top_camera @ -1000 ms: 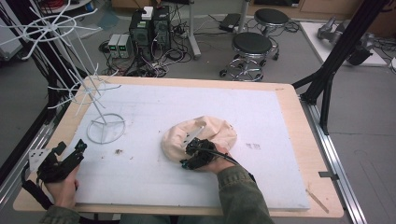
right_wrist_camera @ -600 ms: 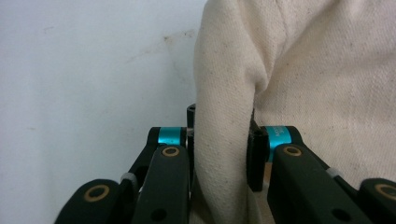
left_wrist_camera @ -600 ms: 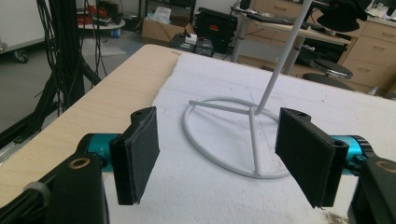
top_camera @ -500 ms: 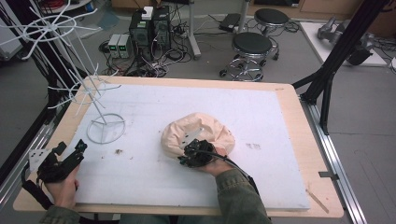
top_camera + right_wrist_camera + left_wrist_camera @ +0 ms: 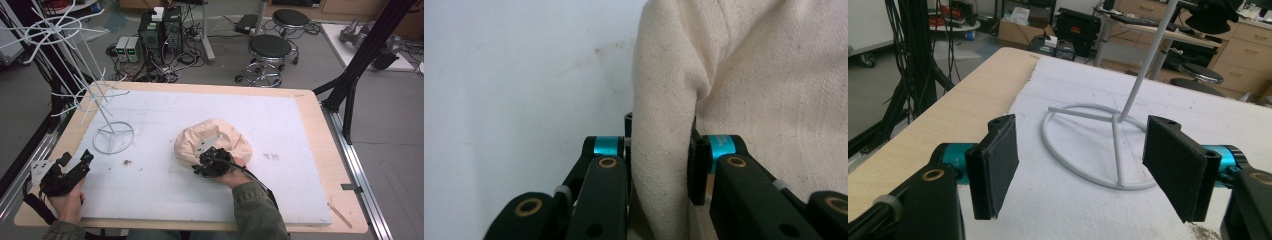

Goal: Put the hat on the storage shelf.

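Lower left of the high view: the left gripper (image 5: pixel 75 167) rests near the table (image 5: pixel 310 107) corner, jaws spread wide with nothing between them; its hand (image 5: pixel 67 202) is partly cut off by the frame's bottom edge. The left gripper view shows the ring base of the white wire rack (image 5: pixel 1088 145), whose top runs out of frame. Centre of the high view: the cream cloth hat (image 5: pixel 215 142) lies on the white foam mat (image 5: pixel 165 190), its near edge hidden under the right gripper (image 5: pixel 212 162). The right gripper view shows a fold of the hat (image 5: pixel 664 150) pinched between closed jaws.
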{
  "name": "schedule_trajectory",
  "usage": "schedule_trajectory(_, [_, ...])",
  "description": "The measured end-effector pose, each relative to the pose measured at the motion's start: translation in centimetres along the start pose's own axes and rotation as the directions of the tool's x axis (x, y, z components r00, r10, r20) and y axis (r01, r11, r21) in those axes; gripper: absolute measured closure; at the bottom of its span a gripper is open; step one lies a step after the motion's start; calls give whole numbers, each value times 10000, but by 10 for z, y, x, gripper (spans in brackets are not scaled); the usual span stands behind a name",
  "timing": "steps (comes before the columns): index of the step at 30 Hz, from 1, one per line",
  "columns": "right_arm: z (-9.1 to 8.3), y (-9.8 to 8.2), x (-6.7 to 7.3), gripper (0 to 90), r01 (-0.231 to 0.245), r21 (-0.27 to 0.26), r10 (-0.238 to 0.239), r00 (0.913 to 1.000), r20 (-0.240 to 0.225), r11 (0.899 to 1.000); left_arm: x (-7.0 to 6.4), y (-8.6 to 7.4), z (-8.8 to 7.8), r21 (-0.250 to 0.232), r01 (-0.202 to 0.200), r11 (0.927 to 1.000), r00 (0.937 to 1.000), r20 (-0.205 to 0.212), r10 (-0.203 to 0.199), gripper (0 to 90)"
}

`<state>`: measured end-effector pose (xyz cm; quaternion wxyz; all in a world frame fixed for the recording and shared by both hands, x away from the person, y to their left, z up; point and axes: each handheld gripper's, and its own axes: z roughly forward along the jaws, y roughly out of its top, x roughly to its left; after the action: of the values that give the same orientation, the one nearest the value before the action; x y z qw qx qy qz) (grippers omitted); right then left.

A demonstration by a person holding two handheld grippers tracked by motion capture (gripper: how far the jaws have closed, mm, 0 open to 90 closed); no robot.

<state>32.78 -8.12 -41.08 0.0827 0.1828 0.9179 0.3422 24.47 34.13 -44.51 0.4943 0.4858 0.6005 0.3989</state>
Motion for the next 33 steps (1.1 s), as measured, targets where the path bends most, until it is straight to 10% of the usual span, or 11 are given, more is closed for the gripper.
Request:
schedule_trajectory(15, [-34, 14, -2, 757, -6, -1685, 97, 9986, 526, 9857, -1, 0, -1, -39, 39, 10000, 9999, 132, -39, 303])
schedule_trajectory(33, [-62, 65, 7, 750, 506, -4358, -219, 9973, 706, 8986, -1, 0, 0, -3, 10, 10000, 9998, 187, -10, 303])
